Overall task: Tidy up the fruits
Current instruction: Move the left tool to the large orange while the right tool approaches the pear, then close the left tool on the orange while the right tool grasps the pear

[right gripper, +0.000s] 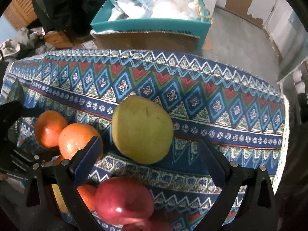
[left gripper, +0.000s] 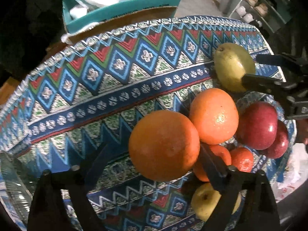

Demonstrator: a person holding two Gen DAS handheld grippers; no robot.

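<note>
A big orange (left gripper: 163,146) lies on the patterned cloth (left gripper: 96,88) between the fingers of my left gripper (left gripper: 157,150). The right finger (left gripper: 211,165) lies against the orange, while a gap shows at the left finger, so the gripper is open. A second orange (left gripper: 213,113) touches the first. My right gripper (right gripper: 150,141) is open and points down at a yellow-green pear-like fruit (right gripper: 142,129), which sits just past its fingertips. In the left wrist view the same fruit (left gripper: 233,65) has a finger on either side.
Two red apples (left gripper: 258,125), small tangerines (left gripper: 242,159) and a yellow apple (left gripper: 206,202) crowd together near the oranges. Past the table's far edge stands a teal box (right gripper: 150,27) of plastic bags. A white shelf (left gripper: 256,9) is at the far right.
</note>
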